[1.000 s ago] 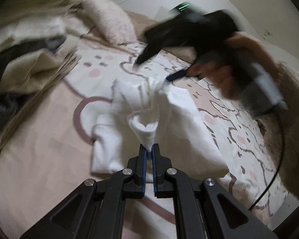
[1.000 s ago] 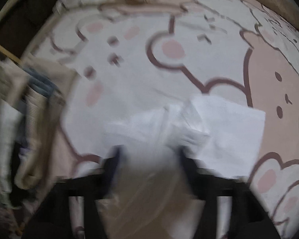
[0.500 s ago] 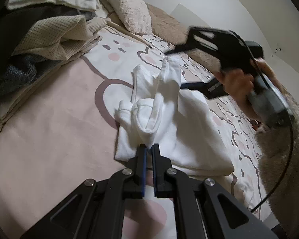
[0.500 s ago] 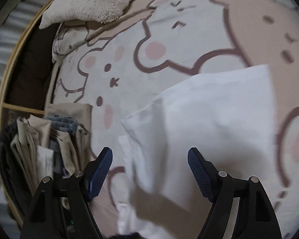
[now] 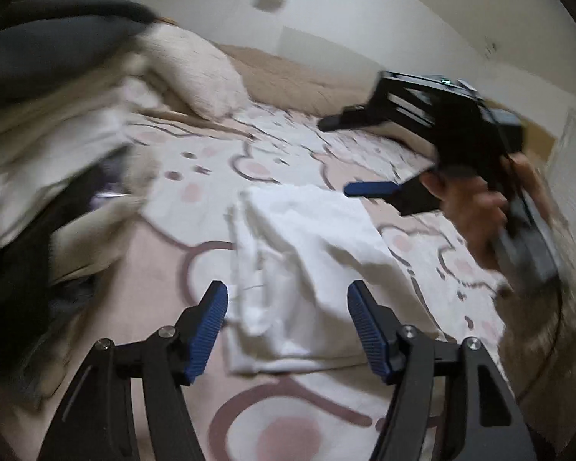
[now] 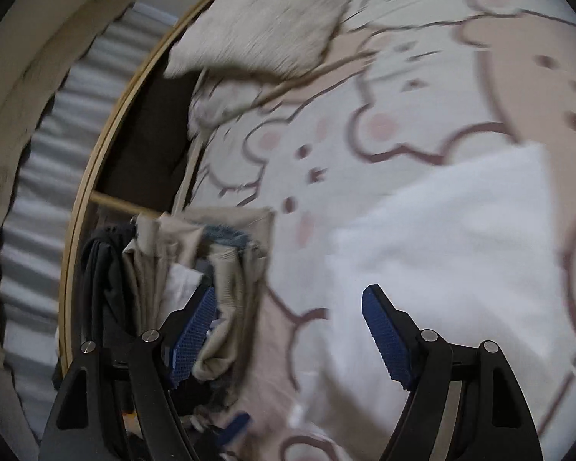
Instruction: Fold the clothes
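Note:
A folded white garment [image 5: 311,269] lies on the bear-print bed sheet [image 5: 219,161]. My left gripper [image 5: 288,326] is open and empty, just above the garment's near edge. My right gripper [image 5: 368,153] shows in the left wrist view, open, held by a hand above the garment's far right corner. In the right wrist view the right gripper [image 6: 288,330] is open and empty, with the white garment [image 6: 449,253] below and to its right.
A pile of beige, dark and white clothes [image 5: 46,146] lies at the left; it also shows in the right wrist view [image 6: 196,265]. A fluffy cream pillow [image 5: 199,73] sits at the bed's head. A wooden bed frame [image 6: 107,169] and curtain [image 6: 46,161] border the left.
My left gripper has opened and let go of the white garment, which now lies flatter. My right gripper has lifted away to the right, still open.

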